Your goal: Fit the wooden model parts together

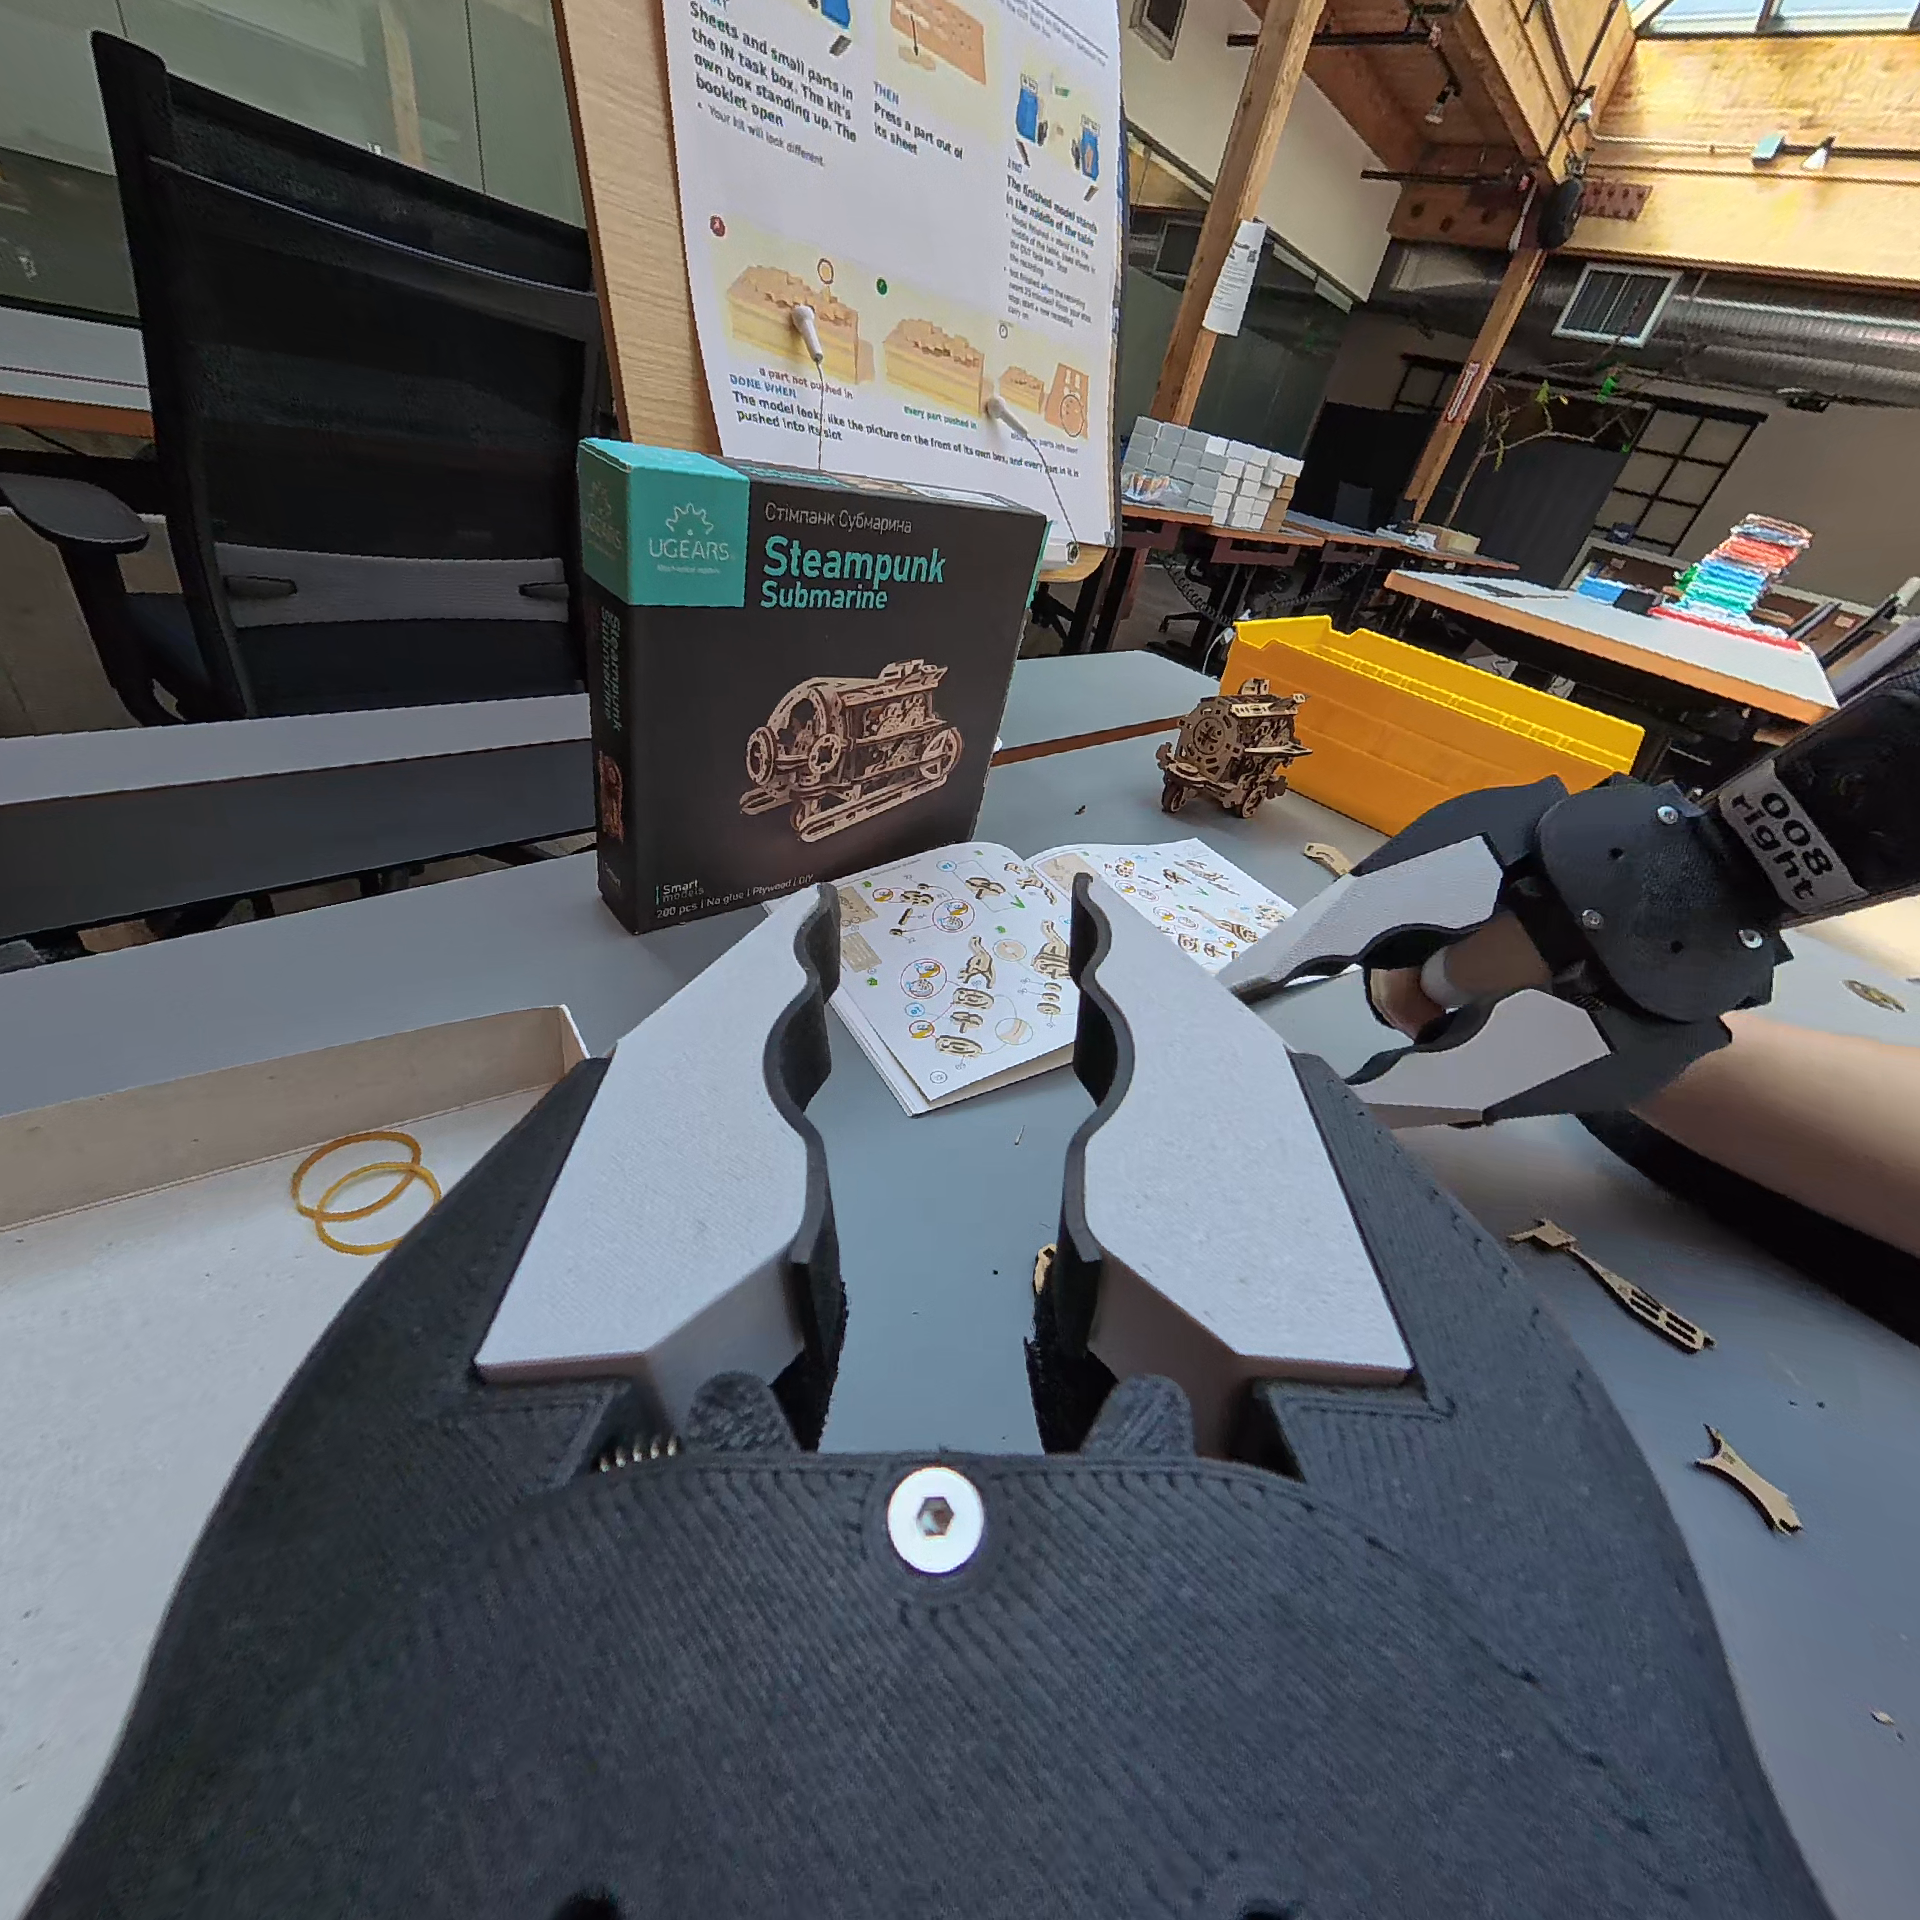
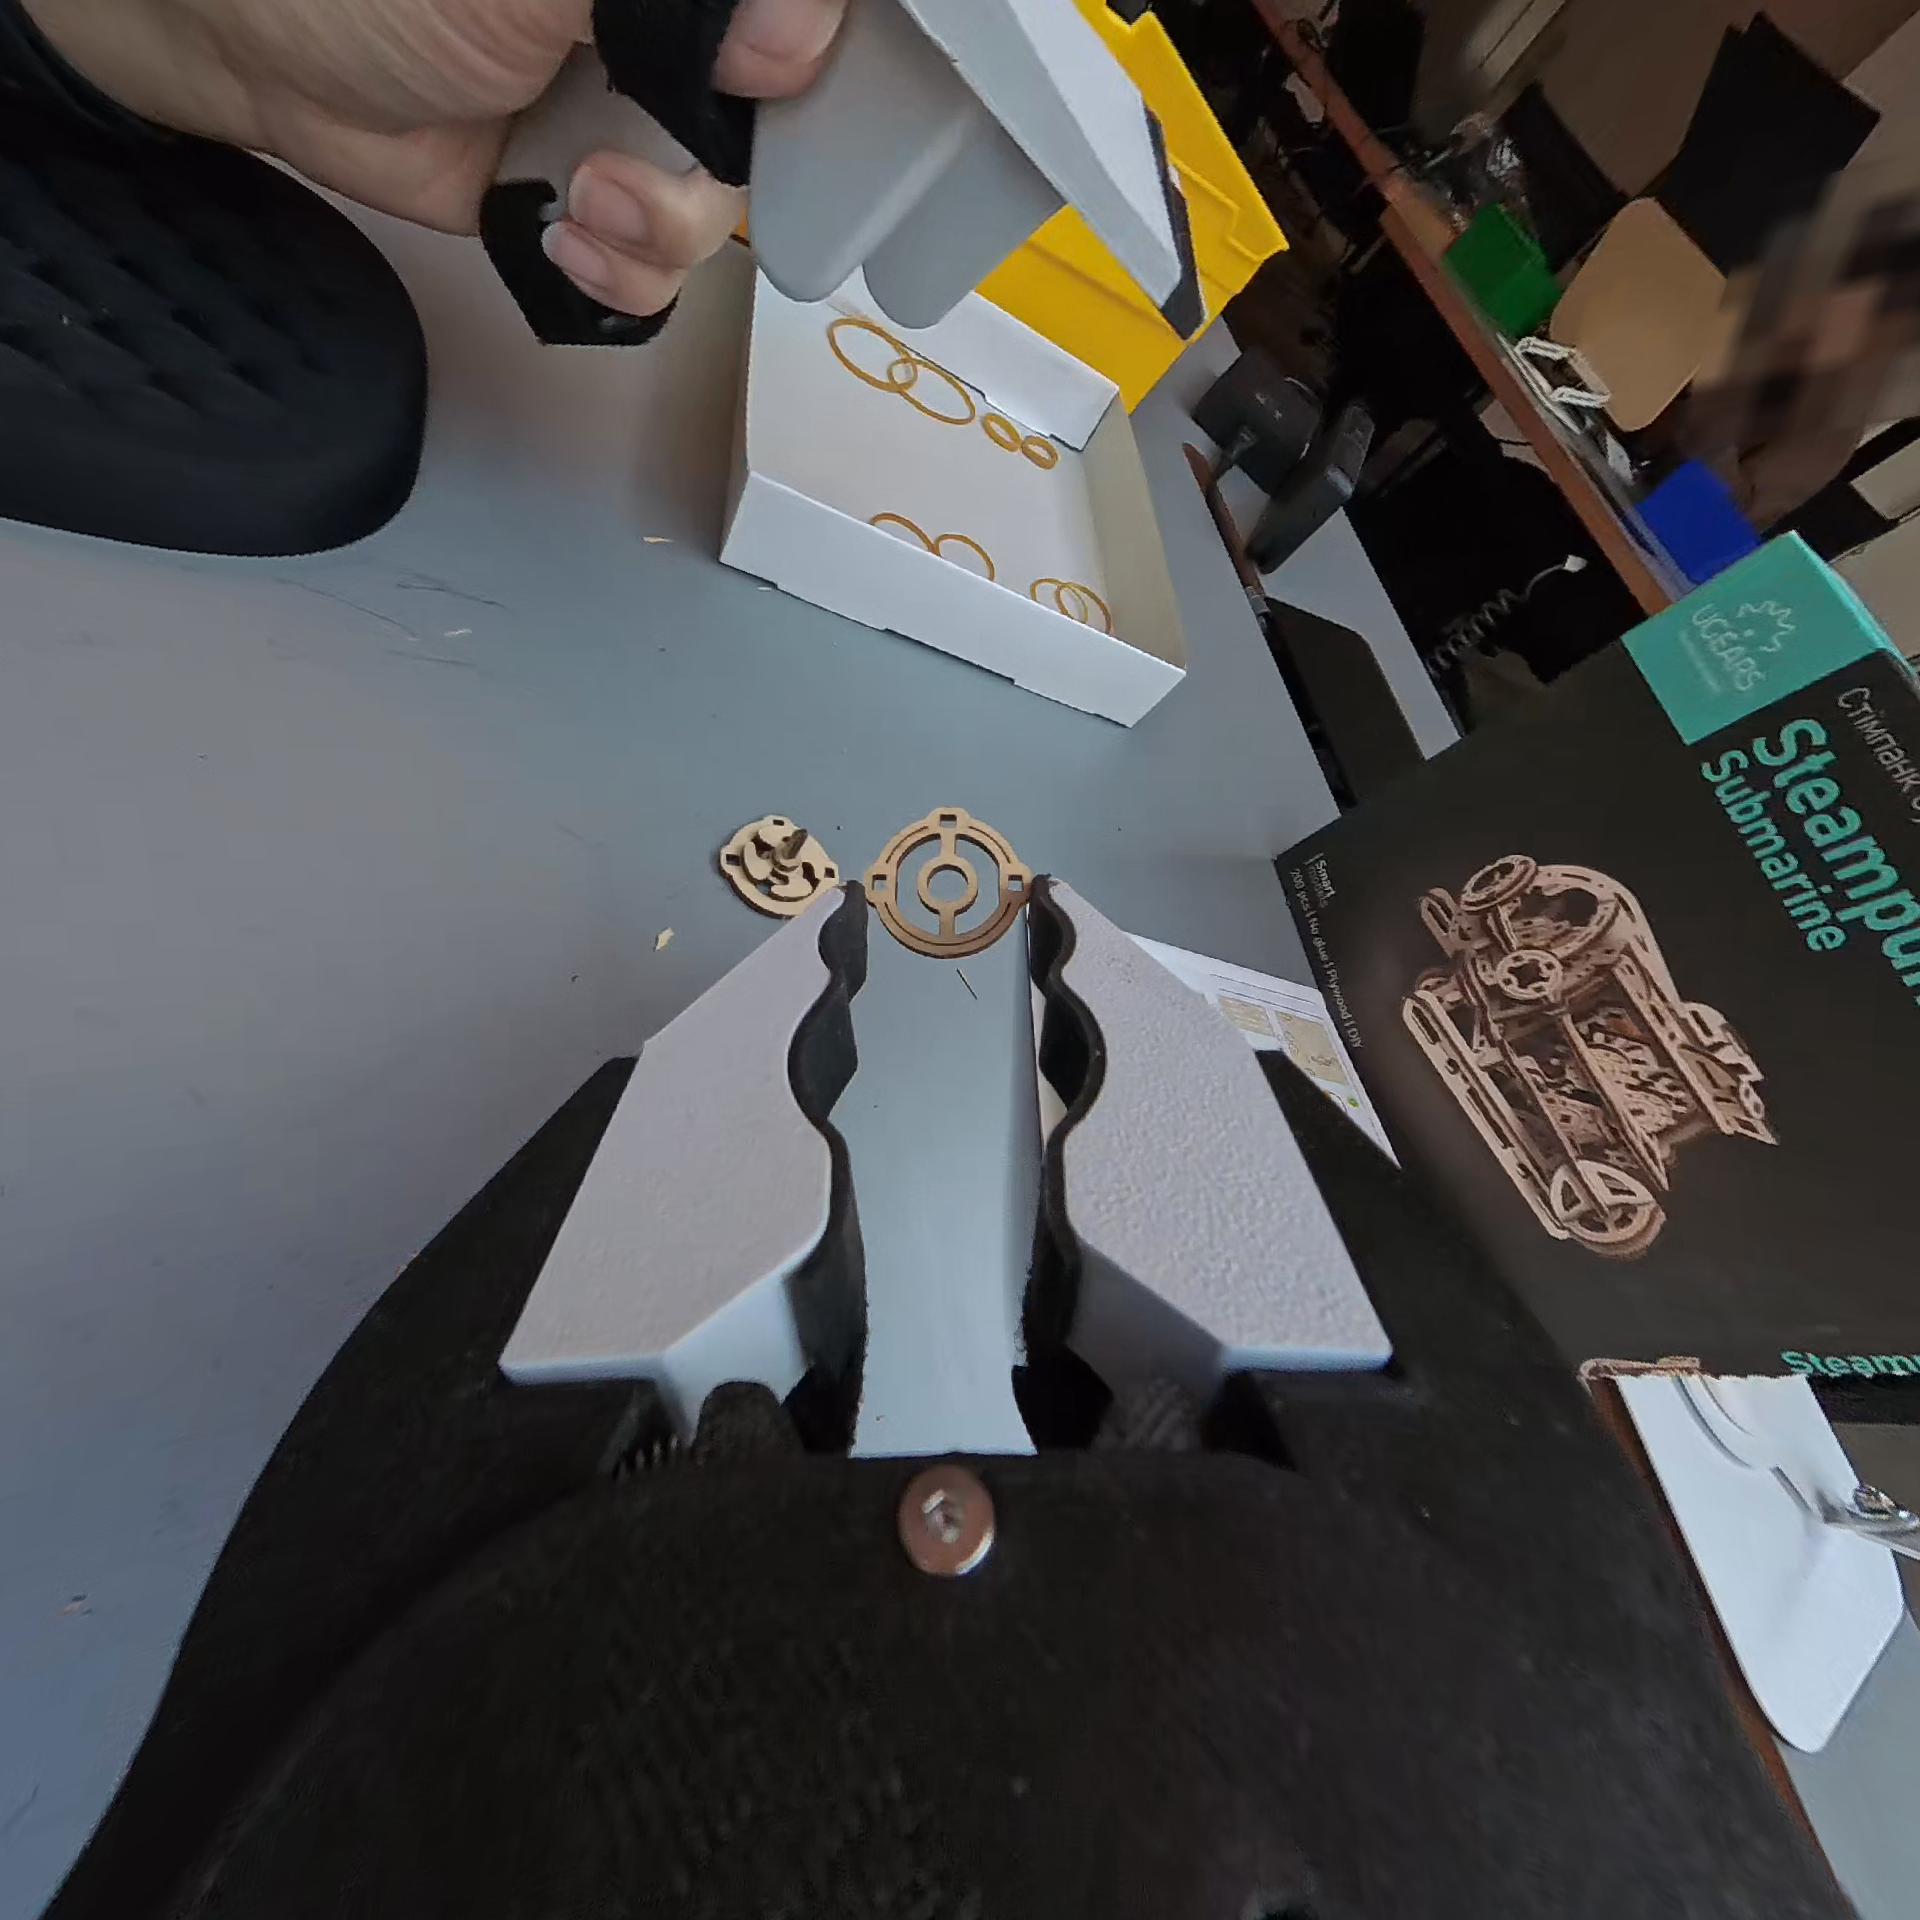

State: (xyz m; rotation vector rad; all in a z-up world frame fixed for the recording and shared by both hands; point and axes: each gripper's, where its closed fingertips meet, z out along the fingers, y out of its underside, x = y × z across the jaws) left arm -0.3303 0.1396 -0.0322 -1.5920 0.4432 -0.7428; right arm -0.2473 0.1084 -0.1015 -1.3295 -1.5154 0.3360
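The left gripper (image 1: 951, 914) hangs above the grey table (image 1: 260, 966) with its jaws spread and nothing between them. Past its tips an open booklet (image 1: 997, 966) lies flat, and behind that the dark kit box (image 1: 810, 675) stands upright in front of a leaning instruction board (image 1: 894, 208). A half-built wooden model (image 1: 1231, 753) sits on the table just beside a yellow bin (image 1: 1455, 717). To the left, a shallow white tray (image 1: 208, 1081) holds rubber bands (image 1: 364, 1190). 2 loose wooden scraps (image 1: 1616, 1283) lie on the table at the right.

The right gripper (image 2: 945, 894) is low over the table, jaws also spread. A flat round wooden ring part (image 2: 945, 881) lies on the table right between its 2 fingertips; the tips look close to its edges, but whether they touch it cannot be told (the ring still seems to rest flat). Just to the ring's left lies a smaller wooden disc (image 2: 777, 868) with a peg standing up from it, apart from the ring. Farther on is the white tray (image 2: 935, 613) with several rubber bands (image 2: 904, 374), and above it the person's hand (image 2: 499, 114) gripping the other gripper. The kit box (image 2: 1621, 997) fills the right side.
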